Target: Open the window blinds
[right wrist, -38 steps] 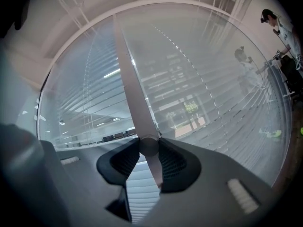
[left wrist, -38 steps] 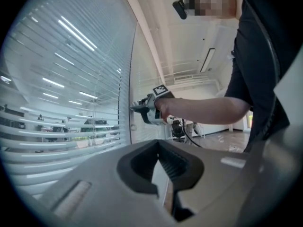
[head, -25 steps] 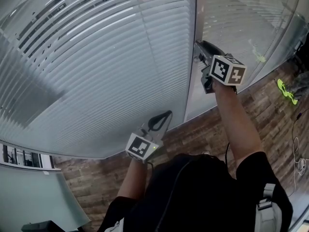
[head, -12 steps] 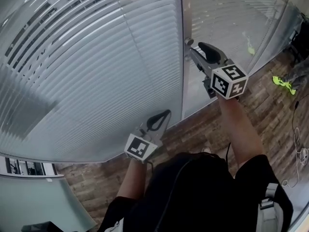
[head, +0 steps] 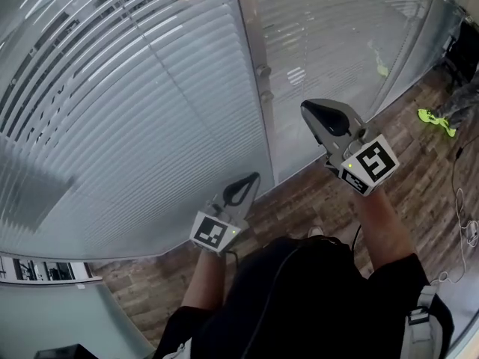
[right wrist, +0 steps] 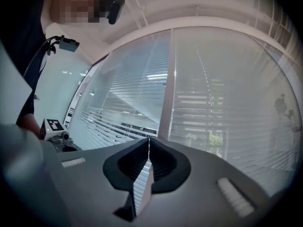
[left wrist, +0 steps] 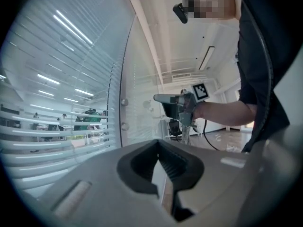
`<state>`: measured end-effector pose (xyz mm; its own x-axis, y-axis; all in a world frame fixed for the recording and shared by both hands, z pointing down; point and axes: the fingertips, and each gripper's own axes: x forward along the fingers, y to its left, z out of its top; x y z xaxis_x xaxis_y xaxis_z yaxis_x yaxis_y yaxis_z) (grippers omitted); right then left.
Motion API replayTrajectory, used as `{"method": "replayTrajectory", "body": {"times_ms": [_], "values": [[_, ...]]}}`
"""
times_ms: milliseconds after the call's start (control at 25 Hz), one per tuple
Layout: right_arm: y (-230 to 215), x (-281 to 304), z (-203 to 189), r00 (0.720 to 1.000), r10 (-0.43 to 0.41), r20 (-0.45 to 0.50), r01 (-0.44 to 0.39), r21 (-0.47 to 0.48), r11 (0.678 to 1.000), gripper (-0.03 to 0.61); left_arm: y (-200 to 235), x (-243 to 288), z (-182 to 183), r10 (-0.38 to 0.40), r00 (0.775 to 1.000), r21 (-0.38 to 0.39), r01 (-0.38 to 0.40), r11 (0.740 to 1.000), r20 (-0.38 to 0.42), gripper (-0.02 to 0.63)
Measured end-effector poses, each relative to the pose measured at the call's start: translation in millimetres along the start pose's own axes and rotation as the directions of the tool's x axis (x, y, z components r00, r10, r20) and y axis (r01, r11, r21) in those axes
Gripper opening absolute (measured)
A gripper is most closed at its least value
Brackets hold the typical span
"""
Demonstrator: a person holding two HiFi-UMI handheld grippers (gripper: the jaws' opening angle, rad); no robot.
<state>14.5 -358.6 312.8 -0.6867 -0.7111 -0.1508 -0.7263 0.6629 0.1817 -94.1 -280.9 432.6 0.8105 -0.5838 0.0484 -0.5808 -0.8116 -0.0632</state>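
Grey slatted blinds [head: 135, 111] hang behind a glass wall, with a second panel [head: 329, 28] to the right of a vertical post [head: 251, 66]. Two small round knobs [head: 262, 71] sit on the glass beside the post and also show in the left gripper view as knobs [left wrist: 124, 102]. My right gripper [head: 305, 107] is held level, a short way back from the knobs and to their right, shut and empty [right wrist: 149, 139]. Lower and nearer my body, my left gripper [head: 257, 176] points at the glass, shut with nothing in it [left wrist: 158, 141].
The floor [head: 299, 208] is wood-patterned. A yellow-green object [head: 434, 120] lies on it at the far right, with thin cables [head: 464, 230] nearby. A pale partition [head: 45, 305] stands at the lower left. People and furniture show faintly through the slats in the left gripper view.
My right gripper has drawn back from the knobs at the post, down and to the right, rolled, and now stands shut. The left gripper has hardly shifted.
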Motion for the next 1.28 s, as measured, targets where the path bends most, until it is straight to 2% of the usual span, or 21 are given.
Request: {"method": "replayTrajectory", "body": {"times_ms": [160, 400, 680, 880, 1280], "values": [[-6.7, -32.8, -5.5, 1.0, 0.002, -0.025, -0.002, 0.003, 1.0, 0.008, -8.4, 17.1, 13.0, -0.004, 1.0, 0.005, 0.004, 1.0, 0.011, 0.005], [-23.2, -86.9, -37.8, 0.999, -0.022, -0.049, 0.024, 0.051, 0.998, 0.006, -28.2, 46.0, 18.5, -0.033, 0.999, 0.002, 0.033, 0.999, 0.014, 0.003], [-31.7, -158.8, -58.7, 0.999, 0.005, -0.053, -0.001, 0.087, 0.996, 0.006, -68.9, 84.4, 25.1, -0.045, 0.999, 0.015, 0.045, 0.999, 0.019, 0.005], [-39.9, -170.2, -72.7, 0.998, 0.006, -0.068, 0.002, 0.114, 0.993, 0.006, -74.5, 102.7, 24.4, -0.06, 0.998, 0.017, 0.059, 0.998, 0.022, 0.004], [-47.2, -184.2, -65.8, 0.997, 0.04, -0.064, -0.033, 0.114, 0.993, 0.006, -92.3, 120.5, 38.1, -0.082, 0.997, 0.027, 0.081, 0.996, 0.015, 0.004]]}}
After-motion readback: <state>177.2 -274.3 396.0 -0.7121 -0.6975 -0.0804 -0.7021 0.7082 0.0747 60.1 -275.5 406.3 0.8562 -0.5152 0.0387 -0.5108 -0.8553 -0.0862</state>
